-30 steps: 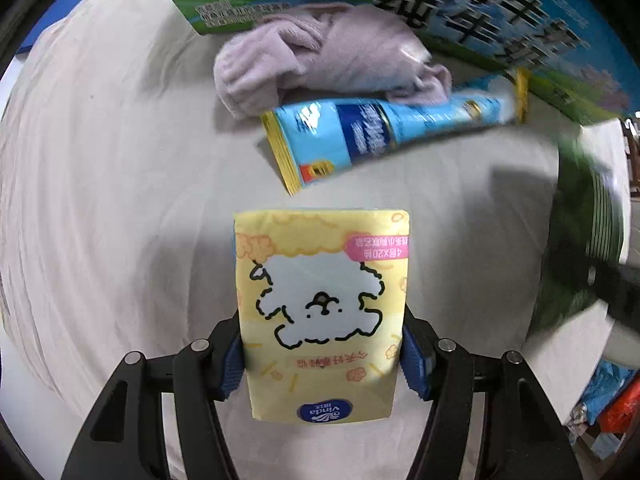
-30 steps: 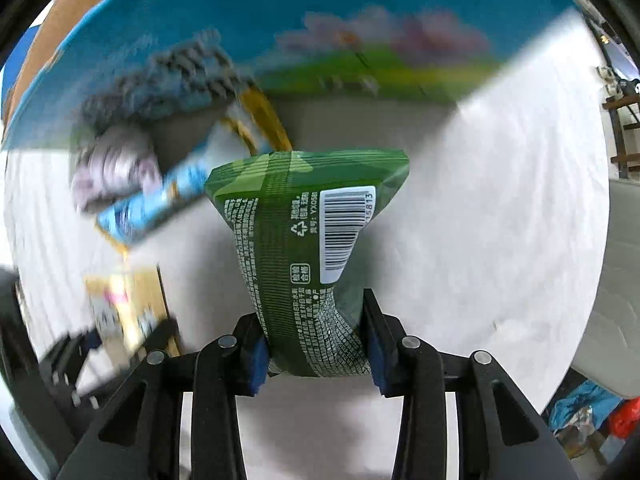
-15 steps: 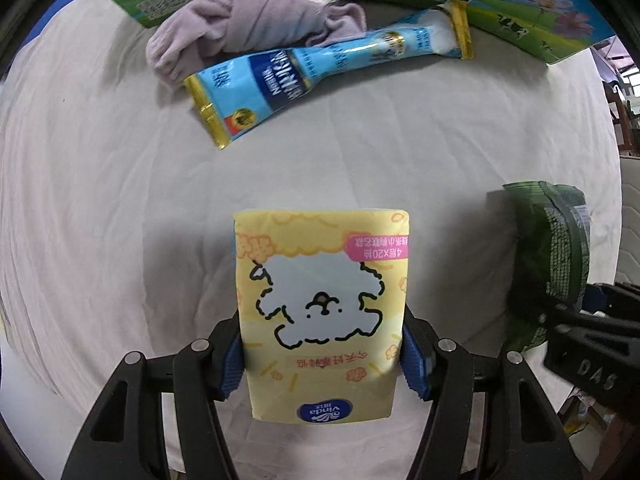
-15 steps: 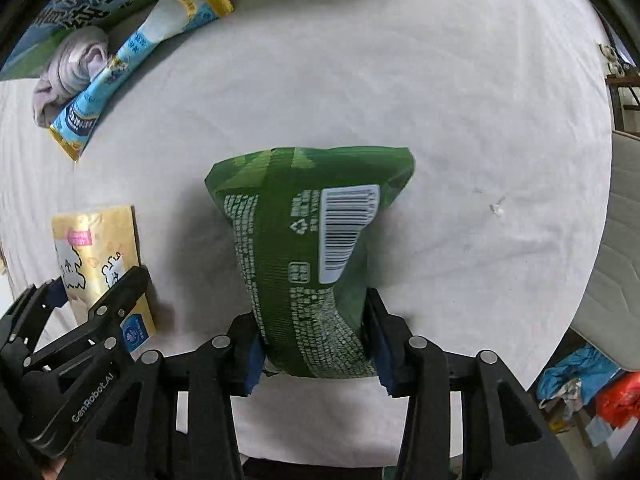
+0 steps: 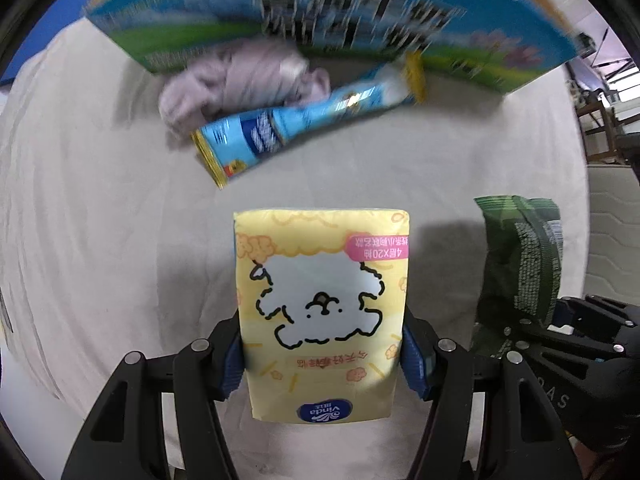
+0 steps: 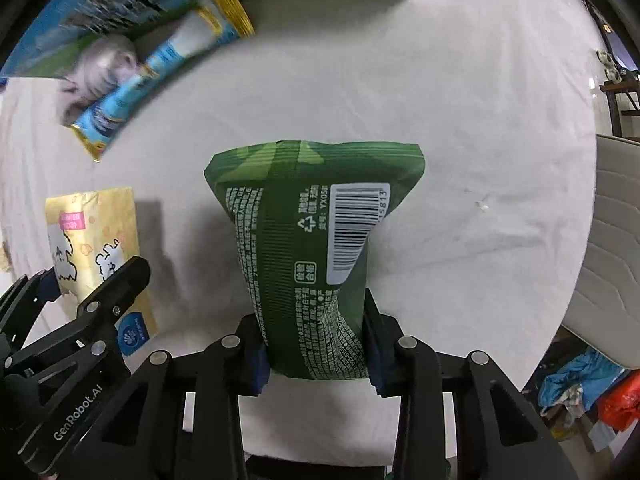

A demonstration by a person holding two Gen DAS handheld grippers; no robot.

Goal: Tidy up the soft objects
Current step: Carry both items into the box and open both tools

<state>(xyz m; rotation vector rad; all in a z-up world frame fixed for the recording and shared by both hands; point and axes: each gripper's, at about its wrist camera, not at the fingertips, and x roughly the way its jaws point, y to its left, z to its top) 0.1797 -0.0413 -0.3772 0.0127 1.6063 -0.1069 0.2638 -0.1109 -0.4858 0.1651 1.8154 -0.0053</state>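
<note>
Roughly halfway by my read: against the large blue-and-green printed carton at the far edge of the white cloth-covered table, a crumpled lilac cloth and a long blue foil pouch lay grouped, touching. Two items were in the air, not placed. Right gripper had its jaws clamped on a green plastic pack; left gripper was pinching a yellow tissue packet with a cartoon dog.
</note>
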